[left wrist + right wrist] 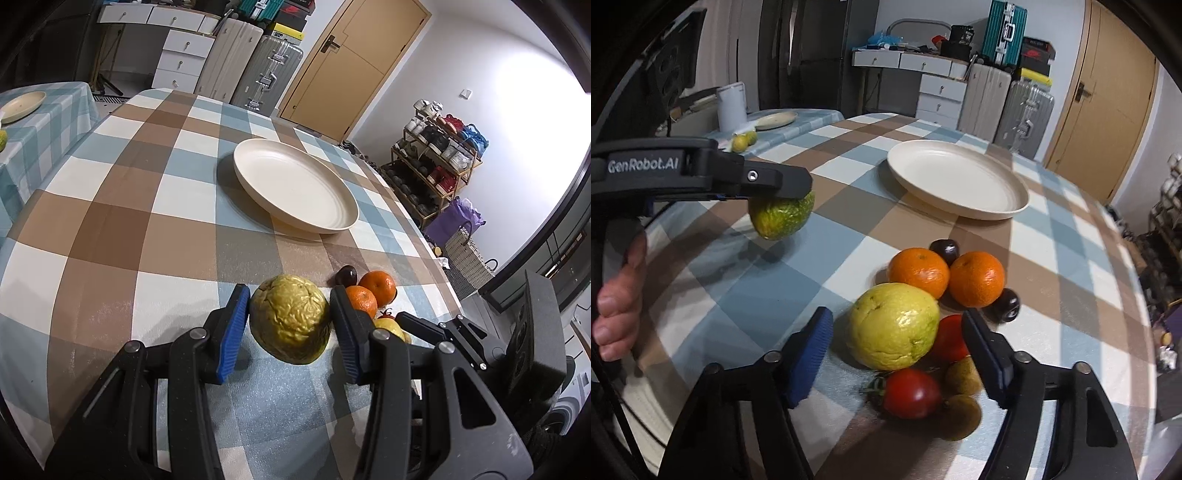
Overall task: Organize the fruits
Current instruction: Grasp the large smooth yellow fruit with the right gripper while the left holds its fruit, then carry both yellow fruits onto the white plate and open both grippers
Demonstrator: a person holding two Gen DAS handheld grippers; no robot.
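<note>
Gripping a wrinkled yellow-green fruit between its blue pads, the left gripper holds it lifted above the checked tablecloth; the right wrist view shows the same fruit off the cloth with its shadow below. The right gripper is spread wide, fingers either side of a big yellow fruit, apparently not touching it, hard to be sure. Packed round that fruit: two oranges, two dark plums, red tomatoes, brownish kiwis. A cream plate sits farther back, well apart from the pile, holding nothing.
</note>
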